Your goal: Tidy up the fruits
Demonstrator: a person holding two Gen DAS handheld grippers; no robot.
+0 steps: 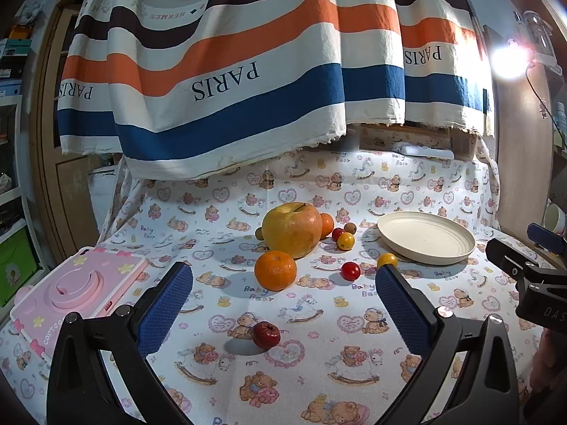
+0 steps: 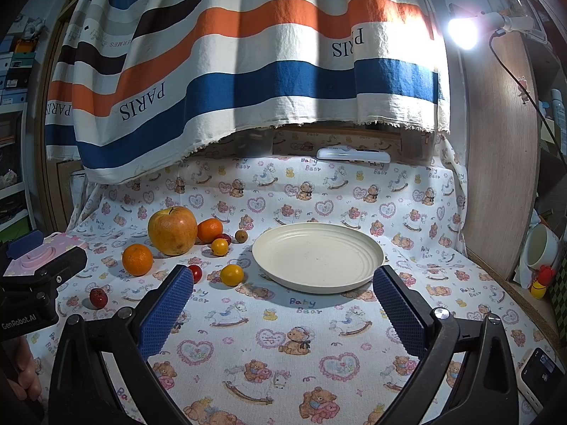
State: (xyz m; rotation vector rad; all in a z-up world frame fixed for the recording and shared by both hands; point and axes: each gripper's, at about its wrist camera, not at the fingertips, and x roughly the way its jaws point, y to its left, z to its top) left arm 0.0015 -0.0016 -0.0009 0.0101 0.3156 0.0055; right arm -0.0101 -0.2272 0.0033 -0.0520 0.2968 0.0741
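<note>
A big yellow-orange apple [image 1: 292,229] [image 2: 172,230] stands mid-table with a mandarin [image 1: 275,270] [image 2: 137,259] in front, another orange [image 1: 326,225] [image 2: 210,230] behind, and several small red and yellow tomatoes [image 1: 350,271] [image 2: 231,275] to the right. A dark red fruit [image 1: 266,334] [image 2: 98,298] lies nearest. An empty cream plate [image 1: 425,237] [image 2: 318,256] sits to the right. My left gripper [image 1: 283,279] is open and empty, above the cloth before the mandarin. My right gripper [image 2: 283,283] is open and empty, just before the plate.
A pink toy camera [image 1: 74,290] [image 2: 42,253] lies at the table's left edge. A striped cloth [image 1: 230,71] hangs behind. A white remote [image 2: 352,156] lies at the back. A phone [image 2: 540,372], a cup [image 2: 540,246] and a bright lamp [image 2: 460,32] are to the right.
</note>
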